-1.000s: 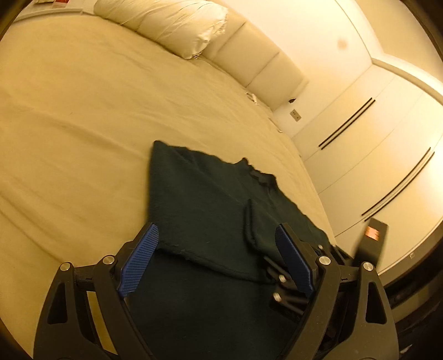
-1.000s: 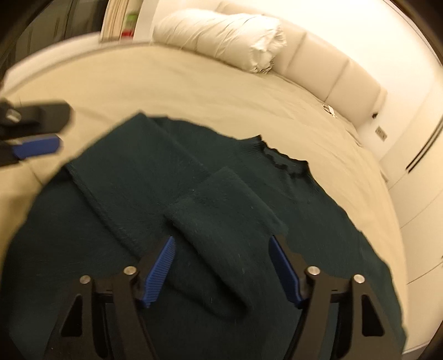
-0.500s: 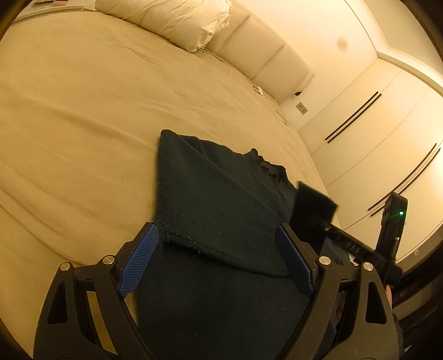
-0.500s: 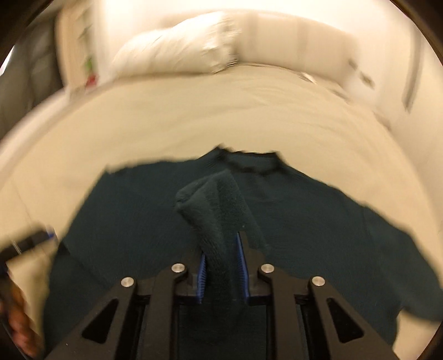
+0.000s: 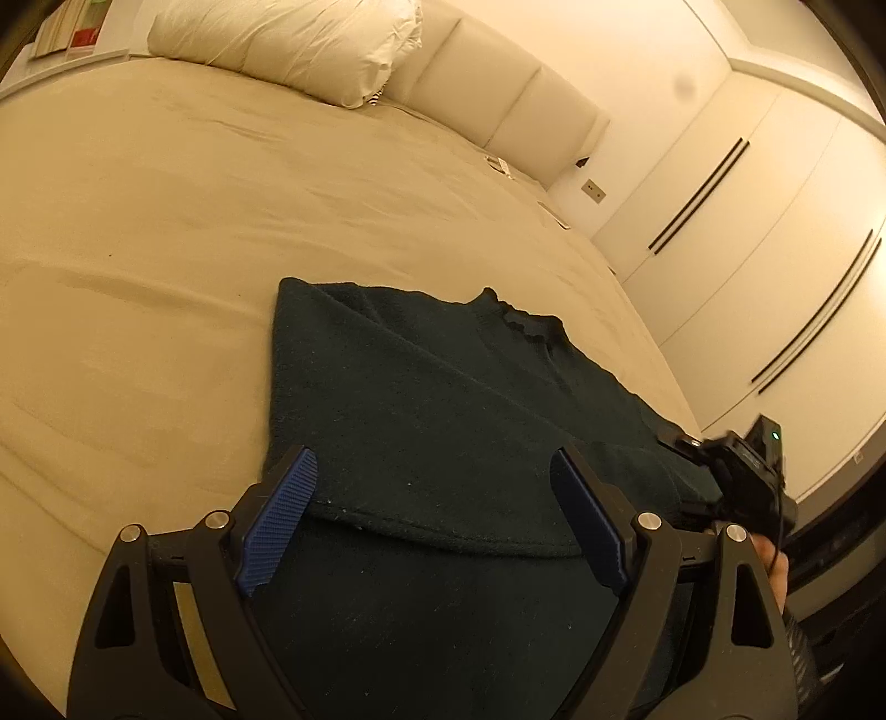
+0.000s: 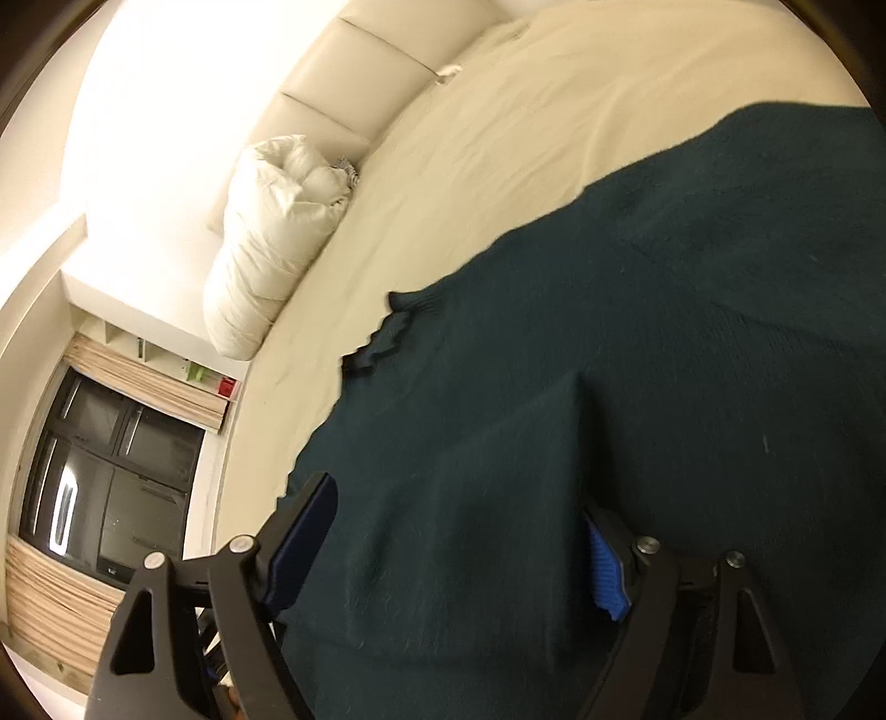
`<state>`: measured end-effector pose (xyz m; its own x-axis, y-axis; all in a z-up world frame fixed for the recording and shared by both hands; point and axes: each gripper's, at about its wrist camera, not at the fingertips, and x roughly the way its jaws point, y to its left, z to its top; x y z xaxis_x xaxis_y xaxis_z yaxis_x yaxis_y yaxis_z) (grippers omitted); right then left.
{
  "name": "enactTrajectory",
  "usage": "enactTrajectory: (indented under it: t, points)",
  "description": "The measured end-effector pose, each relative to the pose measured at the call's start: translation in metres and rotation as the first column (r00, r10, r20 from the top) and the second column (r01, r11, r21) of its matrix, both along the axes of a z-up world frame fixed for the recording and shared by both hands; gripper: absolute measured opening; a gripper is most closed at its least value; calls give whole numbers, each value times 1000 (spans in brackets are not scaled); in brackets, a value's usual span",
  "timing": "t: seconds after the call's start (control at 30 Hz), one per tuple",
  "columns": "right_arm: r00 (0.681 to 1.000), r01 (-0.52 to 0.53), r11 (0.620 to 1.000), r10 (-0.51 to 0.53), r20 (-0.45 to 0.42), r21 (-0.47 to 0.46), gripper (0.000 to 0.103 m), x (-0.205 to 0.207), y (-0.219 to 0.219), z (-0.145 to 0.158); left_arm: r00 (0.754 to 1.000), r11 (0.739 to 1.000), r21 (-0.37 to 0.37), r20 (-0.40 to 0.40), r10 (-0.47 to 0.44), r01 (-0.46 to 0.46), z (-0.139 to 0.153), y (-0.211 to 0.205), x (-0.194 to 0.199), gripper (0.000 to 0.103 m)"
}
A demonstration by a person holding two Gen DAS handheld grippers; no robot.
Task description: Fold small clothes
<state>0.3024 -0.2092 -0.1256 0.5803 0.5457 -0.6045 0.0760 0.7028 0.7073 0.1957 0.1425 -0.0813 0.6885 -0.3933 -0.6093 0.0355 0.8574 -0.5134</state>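
**Ana:** When I count the things on the wide cream-coloured bed sheet (image 5: 166, 232), I find only one garment: a dark green knitted sweater with a wavy collar (image 5: 443, 399). It lies flat on the bed, and its left side is folded inward, so a straight folded edge runs across it.

**Ben:** I also count one. In the right wrist view the same sweater (image 6: 664, 332) fills the lower right part, with the collar pointing toward the left of the picture. How many pillows do you see?

**Ana:** One puffy white pillow (image 5: 288, 44), at the far end, against the padded cream headboard with several panels (image 5: 498, 99). There are also two grippers, one for each hand.

**Ben:** How does the left gripper (image 5: 432, 520) stand?

**Ana:** It points downward and forward over the sweater. Its two blue ribbed pads (image 5: 279, 518) are wide apart, and the folded edge lies below between them, but the pads do not press on it.

**Ben:** And the right gripper (image 6: 448, 545)?

**Ana:** It is rolled to one side, because the room looks tilted in its view; the dark window with beige blinds (image 6: 111, 487) sits at the lower left. Its jaws are opening now. A fold of the sweater lies between them, but the pads do not pinch it.

**Ben:** In the left wrist view I see the right gripper (image 5: 742, 471) at the right edge of the sweater, with a part of the person's hand (image 5: 772, 559) under it.
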Motion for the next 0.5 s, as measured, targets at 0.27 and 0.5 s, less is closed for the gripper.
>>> enactTrajectory:
  t: [0.27, 0.5]
  points:
    - [980, -194, 929, 199, -17, -315, 10, 26, 35, 24, 999, 997, 66, -28, -40, 42, -7, -19, 22, 86]
    - [969, -185, 927, 227, 97, -327, 9, 32, 22, 67, 998, 988, 143, 6, -59, 58, 2, -37, 42, 86]
